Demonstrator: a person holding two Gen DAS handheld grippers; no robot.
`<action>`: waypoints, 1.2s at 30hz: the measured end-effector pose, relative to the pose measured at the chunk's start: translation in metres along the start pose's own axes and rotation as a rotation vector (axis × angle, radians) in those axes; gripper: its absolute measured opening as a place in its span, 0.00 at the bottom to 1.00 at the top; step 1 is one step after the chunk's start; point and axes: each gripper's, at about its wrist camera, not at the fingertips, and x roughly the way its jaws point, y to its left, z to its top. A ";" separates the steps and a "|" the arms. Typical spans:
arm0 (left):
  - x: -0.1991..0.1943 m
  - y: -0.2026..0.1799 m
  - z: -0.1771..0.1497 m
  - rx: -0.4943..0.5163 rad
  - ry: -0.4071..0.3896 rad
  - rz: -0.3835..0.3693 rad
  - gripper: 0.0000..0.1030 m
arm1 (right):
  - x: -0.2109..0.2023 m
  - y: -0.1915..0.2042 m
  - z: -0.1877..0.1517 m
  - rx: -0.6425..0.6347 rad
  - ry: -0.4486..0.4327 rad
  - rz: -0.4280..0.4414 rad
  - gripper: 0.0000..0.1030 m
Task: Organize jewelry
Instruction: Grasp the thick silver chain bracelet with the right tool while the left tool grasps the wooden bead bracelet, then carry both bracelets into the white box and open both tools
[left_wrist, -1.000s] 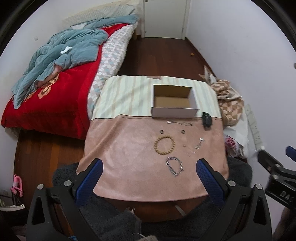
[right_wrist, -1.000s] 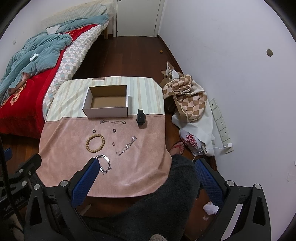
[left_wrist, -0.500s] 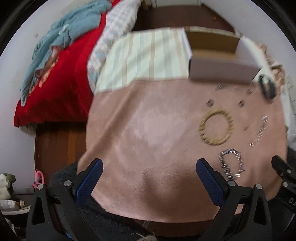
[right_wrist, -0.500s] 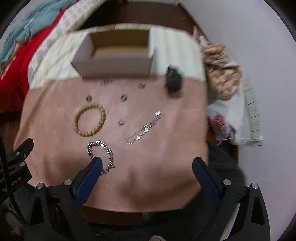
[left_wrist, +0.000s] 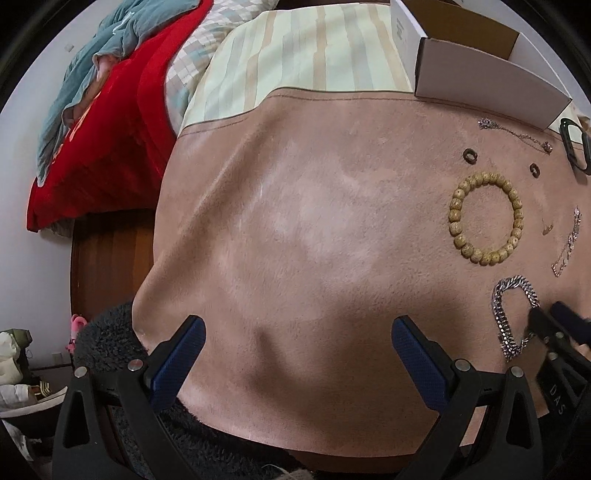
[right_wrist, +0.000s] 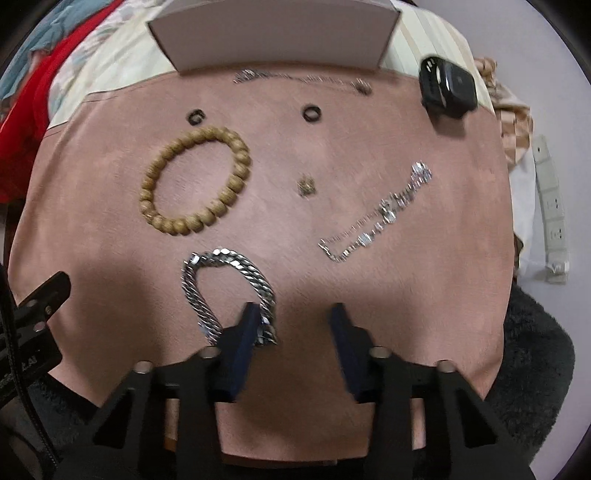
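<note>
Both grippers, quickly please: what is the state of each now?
Left gripper: open, holding nothing.
Right gripper: jaws closing beside the chunky silver curb-chain bracelet, nothing gripped yet.

The cloth (left_wrist: 295, 240) is dusty pink, with a cream-and-beige striped part behind. The bead bracelet (right_wrist: 195, 179) is tan, the chain bracelet (right_wrist: 229, 284) silver, the watch (right_wrist: 447, 86) black, and the two small rings (right_wrist: 312, 112) look dark brown. The box (left_wrist: 480, 85) is white outside.

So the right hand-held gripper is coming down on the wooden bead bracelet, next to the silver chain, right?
Not quite. In the right wrist view the right hand-held gripper, its jaws closing, is at the silver chain bracelet; the wooden bead bracelet lies untouched beyond it.
</note>
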 end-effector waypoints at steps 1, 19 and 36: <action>-0.003 -0.002 0.001 0.004 -0.004 -0.003 1.00 | 0.000 0.002 -0.001 -0.005 -0.009 0.001 0.10; 0.021 -0.059 0.068 0.029 0.060 -0.191 0.97 | -0.024 -0.072 -0.008 0.203 -0.065 -0.007 0.04; 0.002 -0.047 0.067 0.091 -0.066 -0.296 0.06 | -0.036 -0.087 -0.001 0.195 -0.095 0.049 0.04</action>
